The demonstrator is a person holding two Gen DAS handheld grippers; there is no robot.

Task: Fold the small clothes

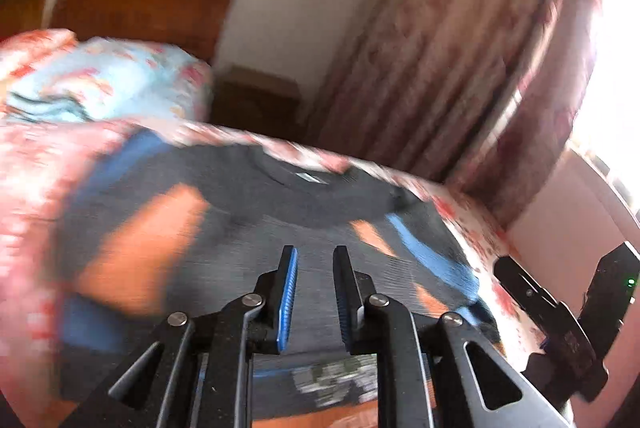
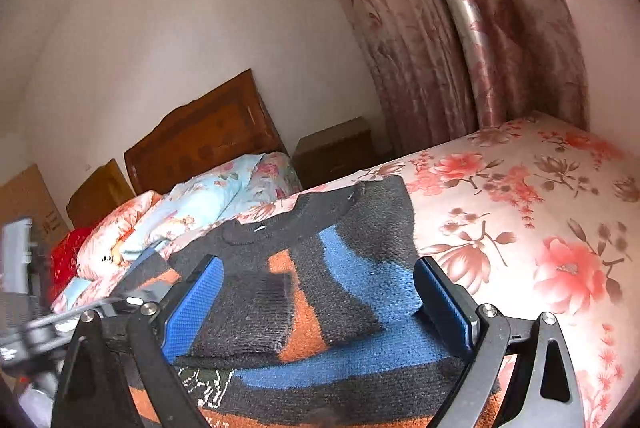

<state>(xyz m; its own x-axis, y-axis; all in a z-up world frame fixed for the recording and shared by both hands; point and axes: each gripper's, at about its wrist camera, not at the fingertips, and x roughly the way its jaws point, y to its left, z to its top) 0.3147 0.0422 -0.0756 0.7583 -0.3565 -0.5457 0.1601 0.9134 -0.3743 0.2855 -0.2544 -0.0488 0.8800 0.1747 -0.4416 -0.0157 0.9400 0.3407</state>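
A small knitted sweater (image 2: 352, 268), dark grey with orange and blue patches, lies on the flowered bed sheet (image 2: 520, 212). One sleeve (image 2: 256, 308) is folded in over its body. My right gripper (image 2: 316, 292) is open wide just above the sweater, one finger on each side of the folded sleeve. In the blurred left wrist view the sweater (image 1: 248, 220) lies flat with its collar far from me. My left gripper (image 1: 316, 268) hovers over its middle, jaws a narrow gap apart and holding nothing. The right gripper (image 1: 560, 308) shows at the right edge there.
Folded quilts and pillows (image 2: 192, 204) are piled at the wooden headboard (image 2: 208, 136). A nightstand (image 2: 336, 148) stands beside the bed. Flowered curtains (image 2: 460, 48) hang at the far side. The bed edge (image 1: 492, 228) drops off right of the sweater.
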